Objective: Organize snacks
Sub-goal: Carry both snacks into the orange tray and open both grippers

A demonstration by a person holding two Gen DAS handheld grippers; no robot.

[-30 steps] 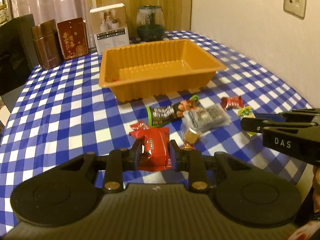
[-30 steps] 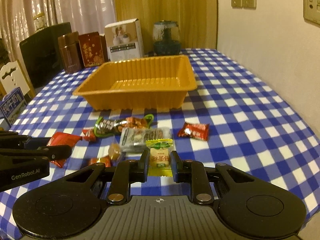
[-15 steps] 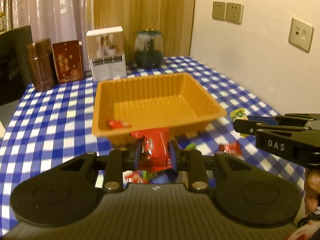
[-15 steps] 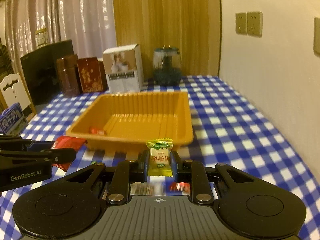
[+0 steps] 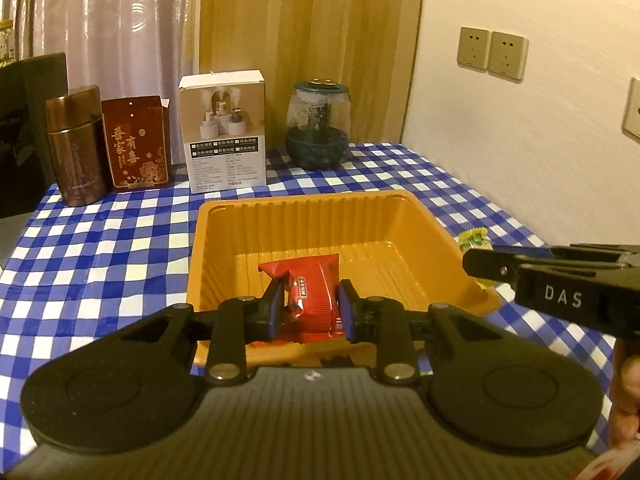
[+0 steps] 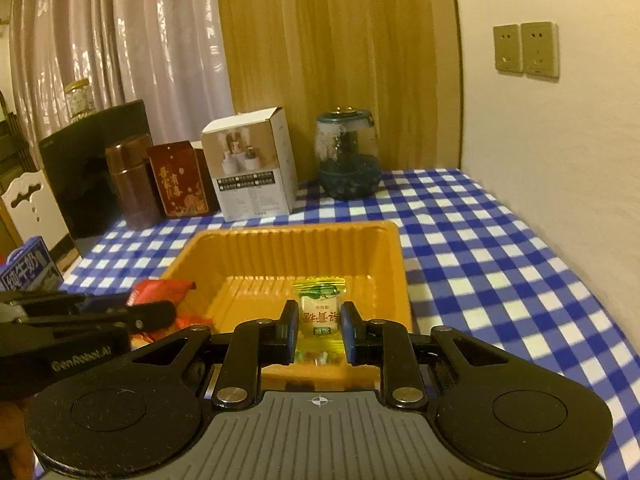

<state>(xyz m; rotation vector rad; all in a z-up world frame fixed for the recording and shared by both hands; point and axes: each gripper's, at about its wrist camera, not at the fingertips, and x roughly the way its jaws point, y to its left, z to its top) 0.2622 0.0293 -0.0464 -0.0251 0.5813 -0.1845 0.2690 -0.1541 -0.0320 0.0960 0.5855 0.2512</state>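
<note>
An orange plastic tray [image 5: 224, 216] [image 6: 396, 256] sits on the blue checked tablecloth. My left gripper [image 5: 308, 286] is shut on a red snack packet [image 5: 310, 300], held above the tray's near part. My right gripper [image 6: 319, 307] is shut on a small yellow-green candy packet [image 6: 320, 312], also over the tray's near edge. In the right wrist view the left gripper [image 6: 160, 308] comes in from the left with the red snack packet [image 6: 160, 290]. In the left wrist view the right gripper [image 5: 476, 262] enters from the right with the candy packet [image 5: 474, 238].
At the table's far edge stand a brown flask [image 5: 76, 144], a dark red box [image 5: 136, 142], a white carton [image 5: 224, 134] and a glass jar [image 5: 318, 124]. A wall with sockets [image 5: 492, 54] runs along the right. A blue milk carton [image 6: 28, 272] sits at the left.
Both grippers lifted off the table and moved forward with their packets, from the snack pile to above the tray. The loose snacks dropped out of view below.
</note>
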